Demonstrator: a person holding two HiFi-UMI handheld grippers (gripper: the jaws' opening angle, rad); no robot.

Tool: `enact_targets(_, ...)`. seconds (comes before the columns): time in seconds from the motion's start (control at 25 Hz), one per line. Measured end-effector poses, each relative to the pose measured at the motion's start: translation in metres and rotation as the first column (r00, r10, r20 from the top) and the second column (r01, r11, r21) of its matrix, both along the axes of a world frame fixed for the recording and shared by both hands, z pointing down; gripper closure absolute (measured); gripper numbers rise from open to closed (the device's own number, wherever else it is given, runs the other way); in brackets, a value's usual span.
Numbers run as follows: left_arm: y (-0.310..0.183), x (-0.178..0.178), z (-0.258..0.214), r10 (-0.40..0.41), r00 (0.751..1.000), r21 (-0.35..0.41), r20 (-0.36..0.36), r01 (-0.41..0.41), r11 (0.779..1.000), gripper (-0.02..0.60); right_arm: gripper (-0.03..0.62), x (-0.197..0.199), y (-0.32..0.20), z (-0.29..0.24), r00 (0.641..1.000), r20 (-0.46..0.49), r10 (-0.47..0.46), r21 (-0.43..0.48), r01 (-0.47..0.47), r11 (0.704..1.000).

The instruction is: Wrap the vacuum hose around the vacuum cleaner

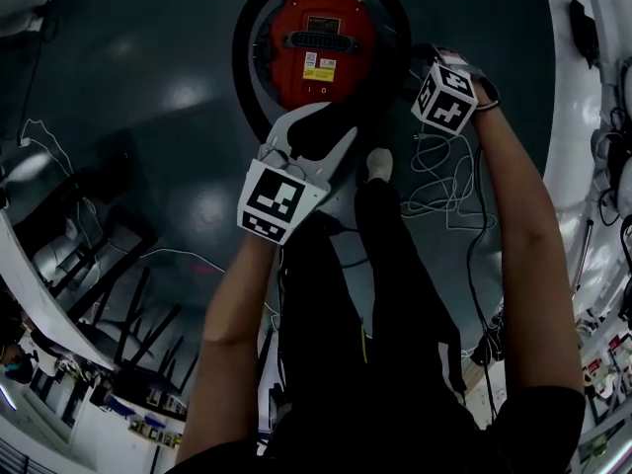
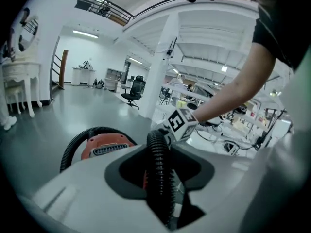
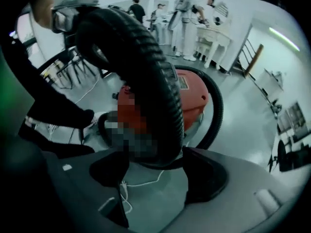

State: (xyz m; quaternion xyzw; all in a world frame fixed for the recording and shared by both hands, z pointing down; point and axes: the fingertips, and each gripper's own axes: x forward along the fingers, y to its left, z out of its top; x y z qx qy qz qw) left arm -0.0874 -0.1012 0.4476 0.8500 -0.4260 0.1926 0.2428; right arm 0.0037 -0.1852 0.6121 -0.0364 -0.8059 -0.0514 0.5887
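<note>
Open stretch of dark grey glossy floor (image 1: pixel 148 117) to the left of and beyond the round red vacuum cleaner (image 1: pixel 321 47), widest there in the head view; tighter on the other sides. Along the floor's left edge, black chair frames (image 1: pixel 118 304) crowded together; along its right edge, a white bench surface (image 1: pixel 563 117) with dark cables hanging. On the near right of the vacuum cleaner, a tangle of thin white cables (image 1: pixel 439 181) loose on the floor, just beside a white shoe (image 1: pixel 380 164) and black-trousered legs (image 1: pixel 395 294). Around the vacuum cleaner, a black ribbed vacuum hose (image 1: pixel 240 67) looped along the left and far sides, close to the body, then lifted off the floor toward both tools. Left gripper (image 2: pixel 163 171), white, held above the near side of the vacuum cleaner, jaws closed onto the hose, the ribbed length running straight up between them. Right gripper (image 3: pixel 155 171) at the vacuum cleaner's right side, pointing steeply down, dark pads (image 3: pixel 206 174) pressed against either side of a thick arch of the same hose. Farther off in the left gripper view: white pillar (image 2: pixel 163 72), black office chair (image 2: pixel 133 89), white table with turned legs (image 2: pixel 17 81) at the far left. In the right gripper view, people (image 3: pixel 192 8) standing past the vacuum cleaner, well apart from it.
</note>
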Motion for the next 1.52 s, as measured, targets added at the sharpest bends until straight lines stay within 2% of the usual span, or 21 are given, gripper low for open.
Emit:
enact_targets(0.08,0.002,-0.003,-0.007,0.003,1.000,0.022,0.003,-0.003,1.000,0.431,0.235,0.003,-0.005,0.017,0.989,0.003,0.151,-0.021,-0.151,0.988)
enact_targets(0.2,0.007,-0.008,-0.019,0.012,1.000,0.053,-0.002,-0.011,0.999,0.436,0.241,0.011,-0.006,0.044,0.946,-0.030,0.323,-0.061,-0.324,0.944)
enact_targets(0.28,0.008,-0.014,-0.028,0.002,1.000,0.072,-0.022,0.000,0.997,0.443,0.299,0.014,-0.005,0.057,0.917,-0.038,0.396,-0.067,-0.398,0.915)
enact_targets(0.32,0.007,-0.021,-0.035,-0.038,0.997,0.080,-0.061,0.043,0.996,0.450,0.341,0.015,-0.006,0.060,0.907,-0.030,0.420,-0.055,-0.421,0.905)
enact_targets(0.36,0.004,-0.034,-0.044,-0.108,0.986,0.085,-0.129,0.120,0.989,0.504,0.389,0.015,-0.007,0.063,0.902,-0.021,0.431,-0.034,-0.431,0.902)
enact_targets(0.4,-0.001,-0.051,-0.052,-0.186,0.962,0.081,-0.201,0.205,0.975,0.577,0.420,0.017,-0.008,0.064,0.906,-0.016,0.422,-0.008,-0.422,0.906)
enact_targets(0.44,-0.006,-0.066,-0.056,-0.234,0.943,0.073,-0.238,0.258,0.964,0.577,0.427,0.019,-0.006,0.066,0.919,-0.015,0.394,0.017,-0.394,0.919)
enact_targets(0.48,-0.007,-0.073,-0.053,-0.239,0.945,0.067,-0.224,0.260,0.963,0.577,0.430,0.022,-0.002,0.068,0.933,-0.018,0.359,0.037,-0.358,0.933)
enact_targets(0.6,0.004,-0.062,-0.022,-0.112,0.991,0.019,-0.069,0.113,0.993,0.575,0.431,0.020,0.008,0.068,0.949,-0.022,0.314,0.065,-0.312,0.948)
enact_targets(0.64,0.009,-0.053,-0.011,-0.068,0.997,-0.002,-0.031,0.068,0.998,0.574,0.433,0.018,0.008,0.068,0.947,-0.021,0.320,0.063,-0.318,0.946)
enact_targets(0.72,0.016,-0.033,0.006,0.002,1.000,-0.042,-0.001,-0.002,0.999,0.559,0.436,0.015,0.007,0.066,0.942,-0.026,0.334,0.060,-0.332,0.941)
enact_targets(0.8,0.021,-0.010,0.018,0.056,0.998,-0.093,-0.001,-0.056,0.994,0.436,0.436,0.016,0.008,0.063,0.946,-0.039,0.321,0.074,-0.317,0.945)
enact_targets(0.84,0.024,0.000,0.024,0.078,0.997,-0.117,0.004,-0.077,0.990,0.400,0.436,0.016,0.008,0.061,0.949,-0.044,0.311,0.076,-0.307,0.949)
enact_targets(1.0,0.031,0.031,0.042,0.160,0.986,-0.206,0.039,-0.148,0.967,0.366,0.436,0.011,0.009,0.049,0.958,-0.061,0.279,0.044,-0.276,0.960)
enact_targets(1.12,0.031,0.042,0.055,0.199,0.975,-0.266,0.094,-0.168,0.949,0.351,0.436,0.011,0.007,0.043,0.963,-0.082,0.258,0.040,-0.255,0.966)
enact_targets(1.36,0.033,0.057,0.083,0.274,0.939,-0.372,0.207,-0.183,0.910,0.351,0.434,0.009,0.005,0.029,0.960,-0.089,0.265,0.047,-0.262,0.964)
enact_targets(1.44,0.039,0.057,0.094,0.296,0.931,-0.441,0.215,-0.178,0.880,0.367,0.433,0.009,0.005,0.024,0.960,-0.083,0.266,0.047,-0.263,0.964)
enact_targets(1.52,0.044,0.059,0.096,0.290,0.937,-0.467,0.197,-0.170,0.868,0.383,0.433,0.010,0.007,0.023,0.963,-0.073,0.260,0.053,-0.256,0.965)
